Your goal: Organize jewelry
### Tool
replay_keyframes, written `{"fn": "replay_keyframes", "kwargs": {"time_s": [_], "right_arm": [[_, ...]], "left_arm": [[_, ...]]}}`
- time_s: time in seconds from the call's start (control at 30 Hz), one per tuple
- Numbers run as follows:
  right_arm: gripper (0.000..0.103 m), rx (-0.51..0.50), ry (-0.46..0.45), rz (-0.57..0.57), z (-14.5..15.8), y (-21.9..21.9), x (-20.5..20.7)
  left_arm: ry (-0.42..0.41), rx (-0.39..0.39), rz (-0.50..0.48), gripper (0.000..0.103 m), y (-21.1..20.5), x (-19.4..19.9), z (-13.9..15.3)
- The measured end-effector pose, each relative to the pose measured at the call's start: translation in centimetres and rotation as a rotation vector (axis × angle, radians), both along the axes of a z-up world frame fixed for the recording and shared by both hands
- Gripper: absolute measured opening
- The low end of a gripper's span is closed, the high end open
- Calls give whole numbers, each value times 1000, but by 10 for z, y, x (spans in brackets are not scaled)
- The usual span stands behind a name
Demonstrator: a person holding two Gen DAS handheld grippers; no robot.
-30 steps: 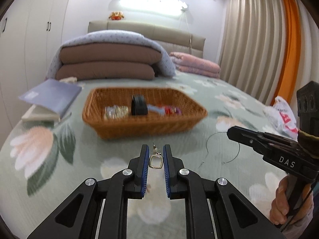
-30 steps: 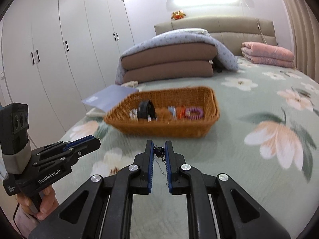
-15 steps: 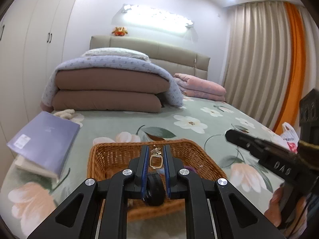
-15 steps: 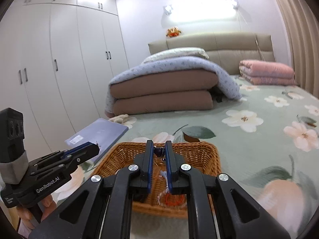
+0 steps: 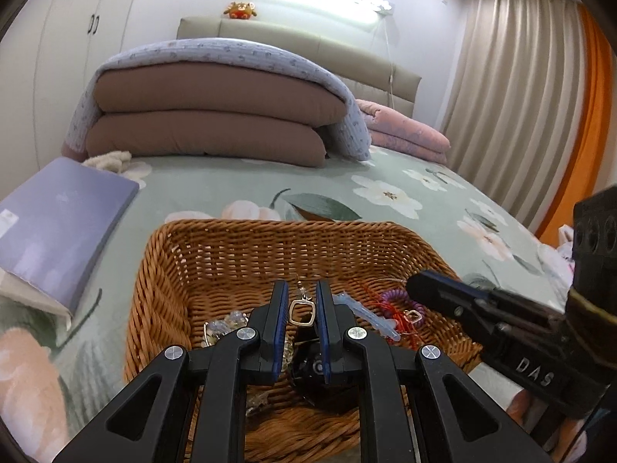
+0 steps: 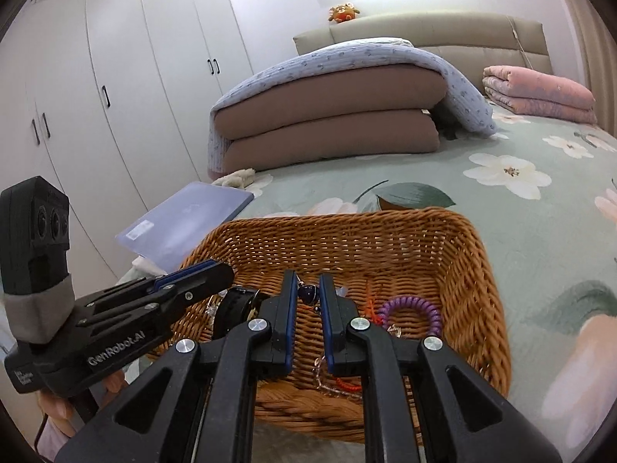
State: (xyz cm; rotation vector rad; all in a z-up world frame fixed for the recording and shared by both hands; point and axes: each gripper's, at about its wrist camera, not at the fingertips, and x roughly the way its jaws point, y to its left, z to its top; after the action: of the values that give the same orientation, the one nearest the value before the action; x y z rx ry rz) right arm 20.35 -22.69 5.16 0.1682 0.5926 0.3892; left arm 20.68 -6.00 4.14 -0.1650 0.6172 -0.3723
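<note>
A brown wicker basket [image 5: 216,258] [image 6: 478,270] stands on the flowered bedspread. Over it, my left gripper [image 5: 302,293] is shut on a gold square-hoop earring [image 5: 302,312]. My right gripper [image 6: 308,284] is shut on a dark blue bead pendant [image 6: 308,293] whose thin chain hangs down. Each gripper also shows in the other's view, the right gripper [image 5: 420,283] at right and the left gripper [image 6: 219,270] at left. Inside the basket lie a purple coil band [image 6: 412,306], red cord [image 5: 380,301], a black round item [image 6: 235,308] and a pale beaded piece [image 5: 225,324].
A lilac folder [image 5: 58,223] lies left of the basket on the bed. Folded brown and blue quilts [image 5: 216,115] and pink blankets [image 6: 540,94] are stacked at the headboard. White wardrobes [image 6: 115,77] line the left wall; curtains [image 5: 520,96] hang on the right.
Both grippers have travelled forward from the open bedspread to above the basket, each still holding its piece. The basket now fills the lower part of both views.
</note>
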Motion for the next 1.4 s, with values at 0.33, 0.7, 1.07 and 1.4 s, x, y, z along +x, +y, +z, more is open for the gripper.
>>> {"fn": "replay_keyframes", "kwargs": {"time_s": [0.33, 0.7, 1.07, 1.4], "right_arm": [[32, -8, -29, -36, 4, -8, -7], [49, -50, -150, -88, 35, -10, -104], [82, -186, -286, -200, 11, -4, -207], [82, -134, -190, -239, -9, -26, -189]], "left_arm": [[-31, -40, -7, 51, 5, -12, 4], [-139, -51, 30, 51, 10, -101, 33], [-249, 72, 214, 76, 11, -220, 17], [-179, 83, 241, 76, 19, -204, -22]]}}
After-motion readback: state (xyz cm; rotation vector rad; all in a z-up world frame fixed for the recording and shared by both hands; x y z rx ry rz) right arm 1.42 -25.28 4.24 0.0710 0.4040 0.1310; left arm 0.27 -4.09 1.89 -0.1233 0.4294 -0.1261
